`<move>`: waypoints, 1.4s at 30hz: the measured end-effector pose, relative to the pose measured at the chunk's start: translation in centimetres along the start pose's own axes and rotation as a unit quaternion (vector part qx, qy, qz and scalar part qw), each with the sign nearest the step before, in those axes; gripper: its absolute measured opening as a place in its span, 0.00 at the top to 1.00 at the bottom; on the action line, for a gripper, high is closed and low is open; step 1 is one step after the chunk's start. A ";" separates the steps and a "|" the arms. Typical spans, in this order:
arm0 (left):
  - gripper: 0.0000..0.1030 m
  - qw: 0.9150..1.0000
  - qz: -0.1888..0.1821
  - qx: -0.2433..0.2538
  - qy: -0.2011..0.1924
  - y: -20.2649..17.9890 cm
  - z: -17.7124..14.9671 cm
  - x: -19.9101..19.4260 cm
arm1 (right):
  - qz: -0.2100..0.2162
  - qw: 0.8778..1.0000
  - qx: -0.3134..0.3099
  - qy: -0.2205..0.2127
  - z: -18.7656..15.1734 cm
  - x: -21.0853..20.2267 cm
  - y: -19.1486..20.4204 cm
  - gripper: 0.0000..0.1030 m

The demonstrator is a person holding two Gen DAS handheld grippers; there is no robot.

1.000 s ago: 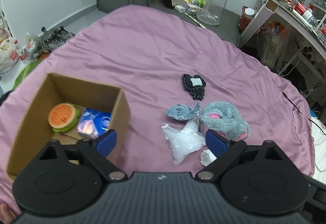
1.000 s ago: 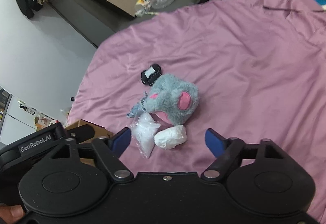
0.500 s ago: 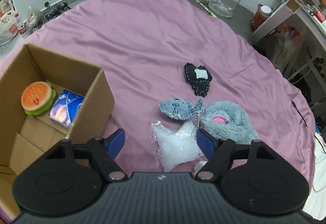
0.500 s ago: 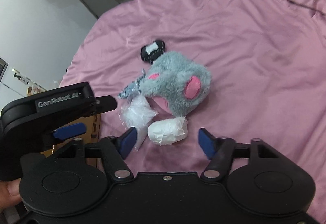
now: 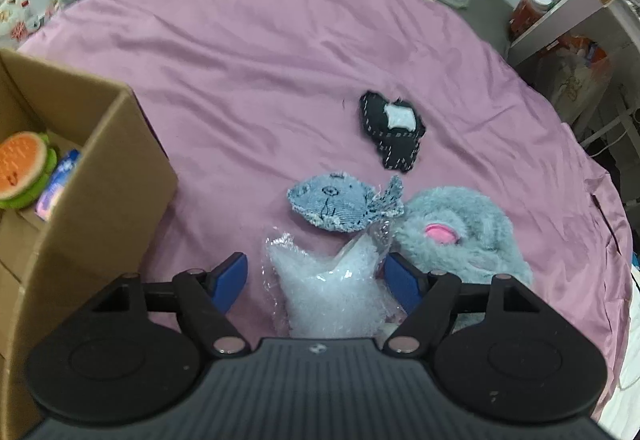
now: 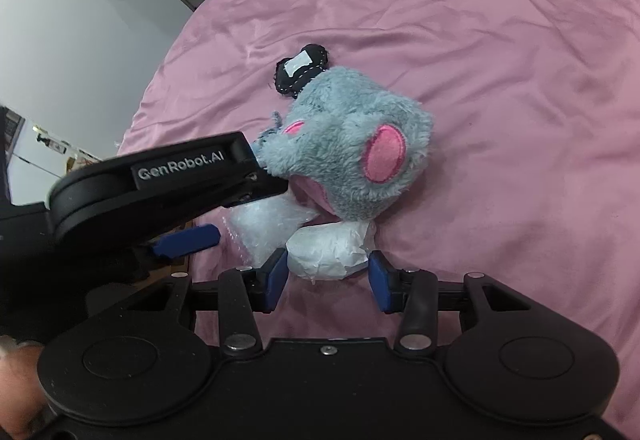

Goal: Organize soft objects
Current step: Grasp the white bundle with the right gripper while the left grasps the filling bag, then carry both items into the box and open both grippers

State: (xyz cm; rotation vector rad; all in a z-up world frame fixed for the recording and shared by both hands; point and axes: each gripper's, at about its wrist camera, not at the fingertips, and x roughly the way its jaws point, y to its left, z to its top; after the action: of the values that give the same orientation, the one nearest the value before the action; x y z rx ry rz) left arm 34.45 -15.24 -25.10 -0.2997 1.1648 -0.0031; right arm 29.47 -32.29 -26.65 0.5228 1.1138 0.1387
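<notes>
I am bringing both grippers down onto the cluster of soft things on the pink bedspread point(image 5: 248, 40). My left gripper point(image 5: 316, 276) is standing open around the clear bag of white stuffing point(image 5: 332, 288); its blue fingers point(image 5: 230, 274) are flanking the bag, the left one clear of it and the right one so close to the bag's edge that I cannot tell whether it touches. My right gripper point(image 6: 328, 280) has just been closing its fingers point(image 6: 378, 282) on the white paper-wrapped wad point(image 6: 330, 250); they are sitting right at its two ends, but I cannot tell whether they are pressing it yet.

To do this well I am judging that each set of fingers should sink lower and bite the middle of its item, since the bag is slippery and will probably bulge out sideways under a shallow pinch.

The crowding is the trouble. The grey plush toy point(image 6: 352, 156) is leaning over the wad and touching the bag, and the denim fish point(image 5: 340, 206) is lying against the bag's upper corner, so either could get dragged along. In the right wrist view the left gripper point(image 6: 160, 184) is crossing just beside my right one, so I am watching for a collision. The black stitched piece point(image 5: 394, 130) is lying apart, beyond the fish. The cardboard box point(image 5: 100, 176), already holding a burger plush point(image 5: 22, 168) and a blue packet point(image 5: 58, 180), is standing to the left, near the bag.
</notes>
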 end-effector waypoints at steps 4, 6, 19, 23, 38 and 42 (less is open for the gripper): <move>0.28 1.000 0.004 0.003 0.004 -0.1 -0.4 0.9 | 0.013 1.000 0.016 0.002 0.1 0.2 -0.7 0.58; 0.38 1.000 0.004 -0.002 -0.001 0.0 -0.5 0.8 | 0.015 1.000 0.016 0.001 0.2 0.2 -0.7 0.58; 0.57 0.999 -0.004 -0.015 -0.033 1.2 -0.6 -3.0 | 0.037 0.999 0.015 -0.030 -0.7 -2.0 -0.6 0.59; 0.57 0.999 -0.009 -0.017 -0.037 1.6 -1.1 -4.6 | 0.033 0.998 -0.002 -0.053 -1.4 -3.9 0.2 0.59; 0.57 0.996 -0.009 0.005 -0.087 4.1 -1.5 -12.1 | 0.004 0.991 -0.029 -0.134 -2.8 -9.1 3.8 0.59; 0.57 0.995 -0.004 0.007 -0.101 5.8 -1.2 -14.3 | 0.012 0.988 -0.032 -0.152 -3.5 -10.2 5.5 0.59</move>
State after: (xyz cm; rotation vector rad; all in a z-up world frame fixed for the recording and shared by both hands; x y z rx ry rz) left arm 26.76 -7.71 -13.92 -0.2854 0.9615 0.0120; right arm 22.65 -30.01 -16.86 0.4823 0.8030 0.1099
